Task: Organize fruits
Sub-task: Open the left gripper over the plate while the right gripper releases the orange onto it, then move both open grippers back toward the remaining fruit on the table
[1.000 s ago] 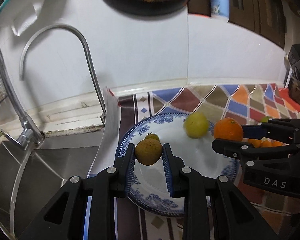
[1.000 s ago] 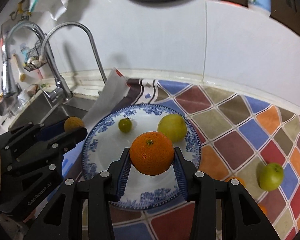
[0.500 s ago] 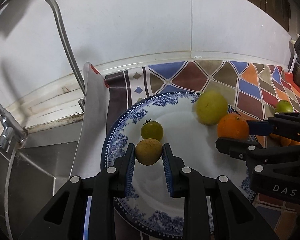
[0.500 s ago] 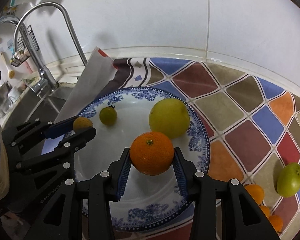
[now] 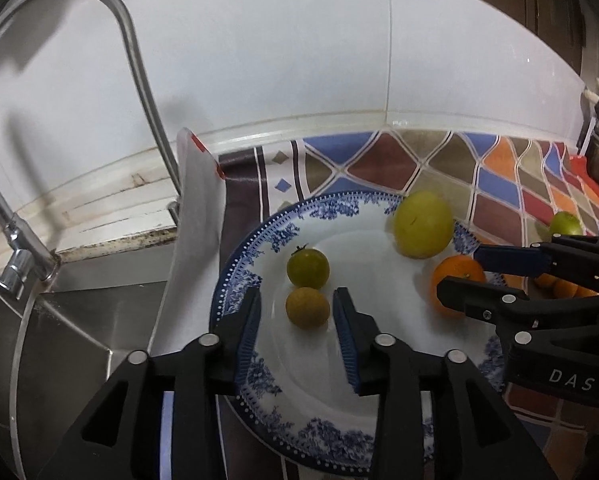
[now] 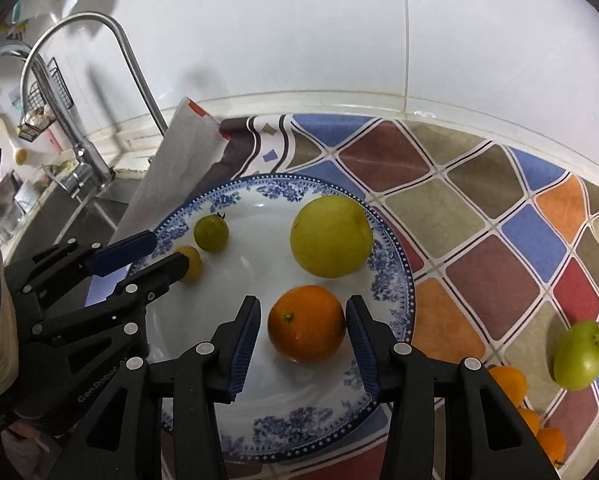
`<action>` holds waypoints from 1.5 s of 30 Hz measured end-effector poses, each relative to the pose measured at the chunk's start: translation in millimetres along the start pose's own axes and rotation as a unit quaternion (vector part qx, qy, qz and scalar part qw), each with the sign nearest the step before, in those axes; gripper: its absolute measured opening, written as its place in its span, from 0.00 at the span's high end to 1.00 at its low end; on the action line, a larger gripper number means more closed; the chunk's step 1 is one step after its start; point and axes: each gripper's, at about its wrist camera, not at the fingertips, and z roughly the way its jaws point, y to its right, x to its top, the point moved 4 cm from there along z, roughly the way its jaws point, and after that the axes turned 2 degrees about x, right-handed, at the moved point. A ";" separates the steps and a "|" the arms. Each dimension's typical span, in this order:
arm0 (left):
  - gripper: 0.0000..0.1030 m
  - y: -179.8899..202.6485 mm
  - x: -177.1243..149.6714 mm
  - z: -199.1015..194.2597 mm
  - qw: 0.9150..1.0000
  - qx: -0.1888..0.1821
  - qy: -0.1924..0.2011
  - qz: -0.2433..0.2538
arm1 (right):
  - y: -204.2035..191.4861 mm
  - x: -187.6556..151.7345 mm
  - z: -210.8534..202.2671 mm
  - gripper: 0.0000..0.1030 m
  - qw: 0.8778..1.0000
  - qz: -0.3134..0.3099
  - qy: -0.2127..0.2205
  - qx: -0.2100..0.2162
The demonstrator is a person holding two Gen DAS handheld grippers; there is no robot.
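A blue-and-white plate [image 5: 259,376] [image 6: 395,280] lies on the patterned counter. My left gripper [image 5: 297,320] is open around a small brown-yellow fruit [image 5: 307,307] that rests on the plate, gaps on both sides. My right gripper [image 6: 302,330] is open around an orange [image 6: 306,323] resting on the plate. A small green fruit [image 5: 308,268] [image 6: 211,233] and a large yellow-green fruit [image 5: 422,224] [image 6: 331,236] also lie on the plate. The left gripper also shows in the right wrist view [image 6: 155,250], and the right gripper in the left wrist view [image 5: 465,270].
A green fruit [image 6: 580,355] and several small oranges [image 6: 507,384] lie on the counter right of the plate. A steel sink [image 5: 71,328] with a tall faucet [image 5: 139,80] is on the left. A white cutting board [image 5: 197,240] lies between sink and plate.
Both grippers have lowered to the plate and opened. The brown-yellow fruit and the orange, held before, now rest on the plate between the open fingers.
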 end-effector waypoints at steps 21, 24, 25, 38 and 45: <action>0.25 19.5 -6.9 -123.6 0.995 0.031 0.093 -0.036 | -6.7 -16.3 -119.3 0.40 0.994 -0.020 0.109 -0.006; 0.22 25.4 -10.3 -136.8 0.994 0.033 0.101 -0.038 | -5.1 -22.6 -134.6 0.40 0.992 -0.025 0.122 -0.013; 0.20 28.1 -11.3 -141.7 0.993 0.033 0.103 -0.039 | -4.4 -24.3 -139.1 0.40 0.992 -0.026 0.126 -0.015; 0.17 76.9 -24.9 -185.7 0.988 0.047 0.143 -0.020 | 27.9 -56.6 -191.8 0.40 0.986 -0.020 0.158 -0.042; 0.17 105.9 -31.0 -190.1 0.989 0.038 0.144 -0.011 | 49.4 -76.3 -206.0 0.40 0.986 -0.021 0.155 -0.051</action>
